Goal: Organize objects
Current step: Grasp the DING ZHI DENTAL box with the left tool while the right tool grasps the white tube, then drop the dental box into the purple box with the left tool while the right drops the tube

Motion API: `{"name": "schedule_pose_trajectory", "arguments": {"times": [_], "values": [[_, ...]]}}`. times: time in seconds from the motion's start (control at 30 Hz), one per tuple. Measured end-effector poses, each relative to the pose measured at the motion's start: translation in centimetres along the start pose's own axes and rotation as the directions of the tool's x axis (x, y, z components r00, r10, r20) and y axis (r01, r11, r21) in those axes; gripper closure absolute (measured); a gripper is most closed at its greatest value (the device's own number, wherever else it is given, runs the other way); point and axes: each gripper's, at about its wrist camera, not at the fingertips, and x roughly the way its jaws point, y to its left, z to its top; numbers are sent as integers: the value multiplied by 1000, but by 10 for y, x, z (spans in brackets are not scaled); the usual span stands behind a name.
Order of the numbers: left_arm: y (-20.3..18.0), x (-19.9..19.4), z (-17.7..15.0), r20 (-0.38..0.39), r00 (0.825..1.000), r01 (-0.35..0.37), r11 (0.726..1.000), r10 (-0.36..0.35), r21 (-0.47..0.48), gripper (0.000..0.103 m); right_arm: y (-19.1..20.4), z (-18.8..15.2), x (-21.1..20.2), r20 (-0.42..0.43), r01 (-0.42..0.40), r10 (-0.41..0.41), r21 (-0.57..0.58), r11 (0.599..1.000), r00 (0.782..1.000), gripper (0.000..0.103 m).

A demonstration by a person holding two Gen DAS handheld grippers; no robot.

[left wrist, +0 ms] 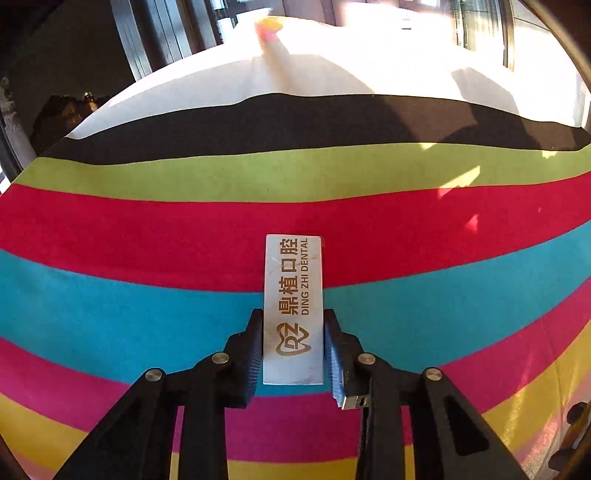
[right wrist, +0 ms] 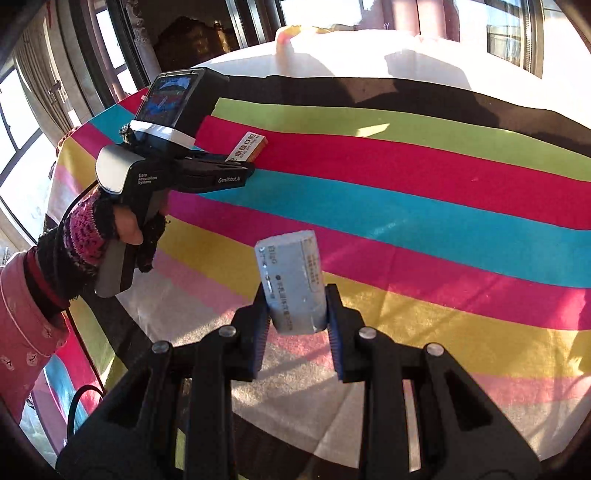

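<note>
In the left wrist view my left gripper (left wrist: 293, 350) is shut on a flat white box (left wrist: 293, 291) with gold "DING ZHI DENTAL" lettering, its pads pressing the two long sides. The box points away from me over the striped cloth (left wrist: 147, 229). The right wrist view shows my right gripper (right wrist: 297, 321) shut on a pale blue-grey packet (right wrist: 291, 280), tilted and held above the yellow stripe. The left gripper (right wrist: 240, 162) also appears there at upper left, with the white box (right wrist: 248, 147) sticking out of its fingers and a gloved hand (right wrist: 92, 232) on its handle.
The striped cloth (right wrist: 443, 206) covers the table, with a white cloth (left wrist: 314, 70) beyond it. A small yellow and pink object (left wrist: 271, 26) lies at the far end. The table's left edge (right wrist: 77, 325) drops off near the person's pink sleeve (right wrist: 26, 325). Windows lie behind.
</note>
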Motion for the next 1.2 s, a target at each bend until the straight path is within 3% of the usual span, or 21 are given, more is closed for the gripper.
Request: {"name": "schedule_pose_trajectory", "arguments": {"times": [0.23, 0.5, 1.2], "values": [[-12, -63, -63, 19, 996, 91, 994, -90, -62, 71, 10, -17, -6, -13, 8, -9, -12, 1000, 1000, 70], [-20, -114, -121, 23, 995, 101, 990, -100, -95, 71, 34, -34, -23, -9, 39, -39, -36, 999, 999, 70], [-40, -185, -207, 36, 992, 125, 983, -121, -134, 71, 76, -81, -81, 5, 173, -175, -184, 968, 985, 70]]}}
